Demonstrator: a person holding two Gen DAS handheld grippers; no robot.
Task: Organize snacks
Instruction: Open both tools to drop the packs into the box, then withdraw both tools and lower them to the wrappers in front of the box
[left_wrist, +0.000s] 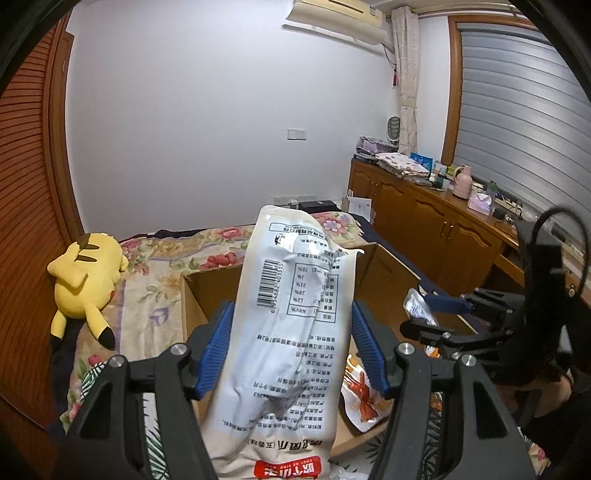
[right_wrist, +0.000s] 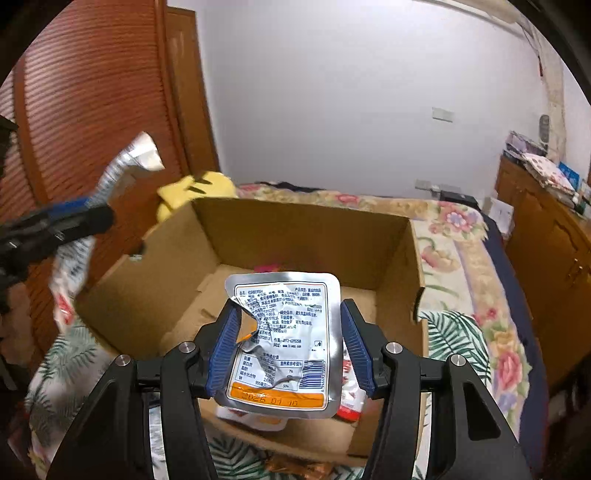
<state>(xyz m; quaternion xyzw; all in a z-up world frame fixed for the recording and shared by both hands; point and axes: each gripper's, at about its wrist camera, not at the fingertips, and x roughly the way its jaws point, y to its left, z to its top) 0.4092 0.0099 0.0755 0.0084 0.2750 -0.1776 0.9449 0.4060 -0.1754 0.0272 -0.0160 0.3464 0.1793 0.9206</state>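
My left gripper (left_wrist: 291, 332) is shut on a tall white snack bag (left_wrist: 291, 325) with a barcode and a red label at its bottom, held upright over the open cardboard box (left_wrist: 207, 284). In the right wrist view my right gripper (right_wrist: 290, 338) is shut on a silver snack pouch (right_wrist: 284, 339) with an orange date strip, its left edge crumpled against the blue pad. It hangs above the cardboard box (right_wrist: 177, 254). Several snack packets (right_wrist: 347, 391) lie on the box floor. The left gripper (right_wrist: 62, 221) with its white bag (right_wrist: 74, 258) shows blurred at the left, and the right gripper (left_wrist: 439, 314) at the right.
The box rests on a bed with a floral cover (right_wrist: 461, 306). A yellow plush toy (left_wrist: 85, 280) lies at the bed's left, by a slatted wooden wardrobe (left_wrist: 26, 184). A wooden cabinet (left_wrist: 436, 218) with clutter on top runs along the right. An orange packet (right_wrist: 295, 469) lies before the box.
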